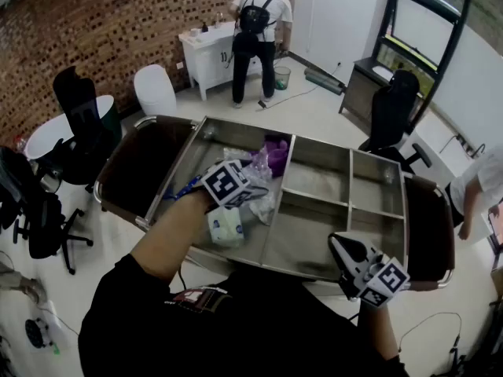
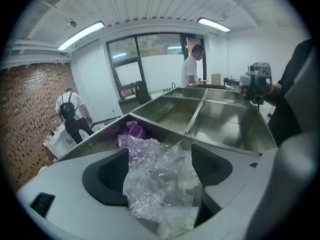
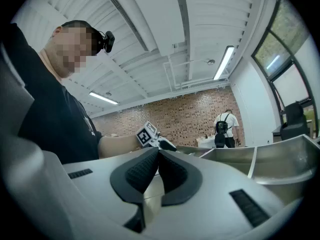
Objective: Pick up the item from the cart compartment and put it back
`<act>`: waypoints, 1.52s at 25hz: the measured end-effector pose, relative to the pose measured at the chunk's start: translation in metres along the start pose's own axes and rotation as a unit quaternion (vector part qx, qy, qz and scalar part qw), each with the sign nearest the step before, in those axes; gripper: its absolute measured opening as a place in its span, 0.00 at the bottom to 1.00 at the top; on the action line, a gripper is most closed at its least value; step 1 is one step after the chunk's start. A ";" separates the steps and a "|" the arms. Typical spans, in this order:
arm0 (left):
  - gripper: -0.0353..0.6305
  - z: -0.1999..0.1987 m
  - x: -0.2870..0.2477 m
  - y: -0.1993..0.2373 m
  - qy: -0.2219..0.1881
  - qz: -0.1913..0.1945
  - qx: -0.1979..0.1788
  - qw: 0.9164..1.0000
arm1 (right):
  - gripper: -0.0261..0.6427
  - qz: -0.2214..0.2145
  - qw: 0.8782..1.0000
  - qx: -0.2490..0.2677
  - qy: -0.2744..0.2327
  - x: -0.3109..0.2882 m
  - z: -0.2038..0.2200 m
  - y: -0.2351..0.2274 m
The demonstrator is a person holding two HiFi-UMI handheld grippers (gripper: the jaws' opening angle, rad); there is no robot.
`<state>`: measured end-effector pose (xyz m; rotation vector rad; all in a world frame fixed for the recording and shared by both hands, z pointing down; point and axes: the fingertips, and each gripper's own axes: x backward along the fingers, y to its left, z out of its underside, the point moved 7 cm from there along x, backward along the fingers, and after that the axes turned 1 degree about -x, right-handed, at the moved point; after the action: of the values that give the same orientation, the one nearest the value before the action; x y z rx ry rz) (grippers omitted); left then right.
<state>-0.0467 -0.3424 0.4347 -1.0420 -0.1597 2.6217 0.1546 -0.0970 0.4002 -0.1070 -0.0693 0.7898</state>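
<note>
Only the left gripper view shows the left gripper wide around a clear plastic bag. The right gripper is closed and empty. Steel cart, brick wall.

This looks like an office or a studio workroom. A brick wall fills the upper left, with black office chairs below it. A white desk stands at top centre, big windows at the upper right, and a metal cart in the middle.
</note>
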 end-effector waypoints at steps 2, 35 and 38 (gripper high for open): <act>0.64 0.011 -0.024 0.002 0.053 0.008 0.016 0.998 | 0.02 -0.001 1.000 -0.006 0.002 0.005 0.001 0.001; 0.04 0.007 0.108 -0.110 -0.360 0.097 0.130 0.919 | 0.02 -0.033 0.999 -0.020 0.000 -0.010 -0.014 0.015; 0.04 0.003 0.110 -0.112 -0.354 0.095 0.115 0.923 | 0.02 -0.023 0.999 -0.008 0.024 -0.006 -0.004 0.009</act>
<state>-0.0968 -0.2005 0.3895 0.0034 0.0963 2.9789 0.1444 -0.0955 0.3945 -0.1391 -0.0335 0.7400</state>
